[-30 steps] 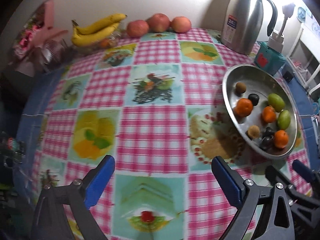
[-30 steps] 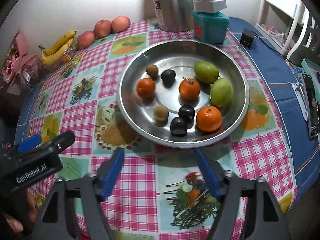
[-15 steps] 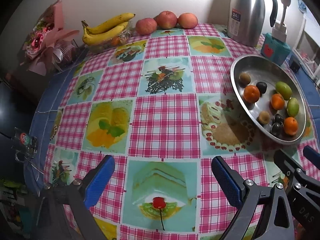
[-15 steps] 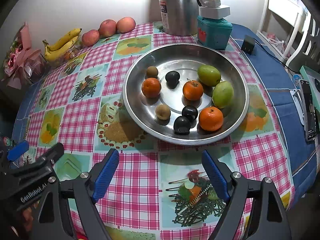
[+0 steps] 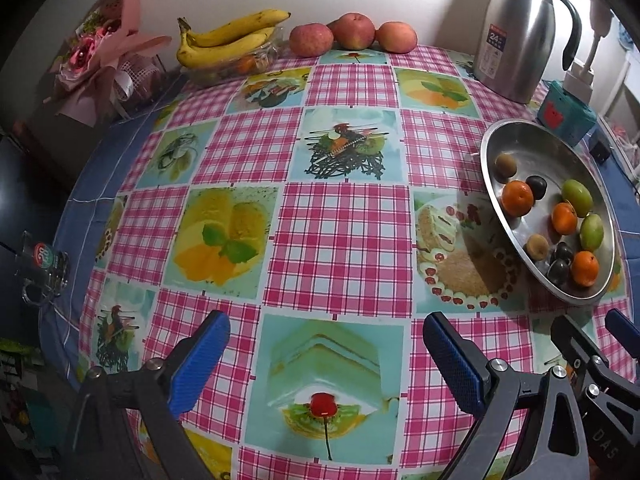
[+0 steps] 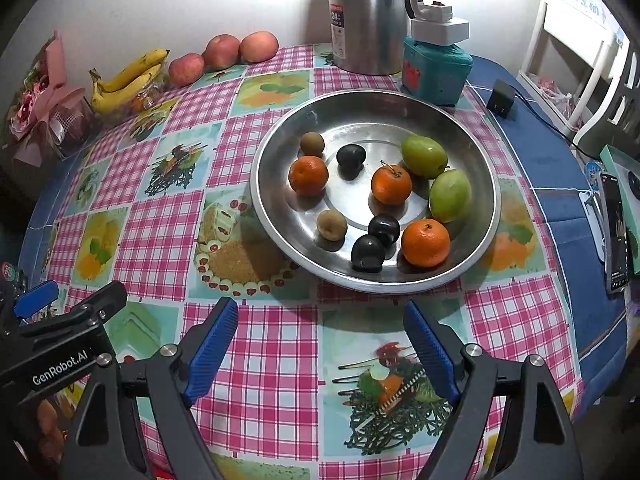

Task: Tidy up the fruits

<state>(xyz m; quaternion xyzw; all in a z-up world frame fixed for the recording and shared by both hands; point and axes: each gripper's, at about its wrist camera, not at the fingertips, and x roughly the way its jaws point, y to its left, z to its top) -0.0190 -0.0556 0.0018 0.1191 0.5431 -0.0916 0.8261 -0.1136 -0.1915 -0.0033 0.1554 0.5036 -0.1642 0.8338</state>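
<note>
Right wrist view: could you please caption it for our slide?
Open right gripper faces a steel tray of mixed fruit on a checked tablecloth.

A round steel tray [image 6: 472,160] holds three oranges [image 6: 308,175], two green mangoes [image 6: 423,156], three dark plums [image 6: 351,155] and two brown kiwis [image 6: 312,144], all lying loose. Bananas [image 6: 128,78] and three apples [image 6: 221,51] lie along the wall.

Three oranges [image 6: 425,242], three plums [image 6: 367,253], two kiwis [image 6: 331,225]
</note>
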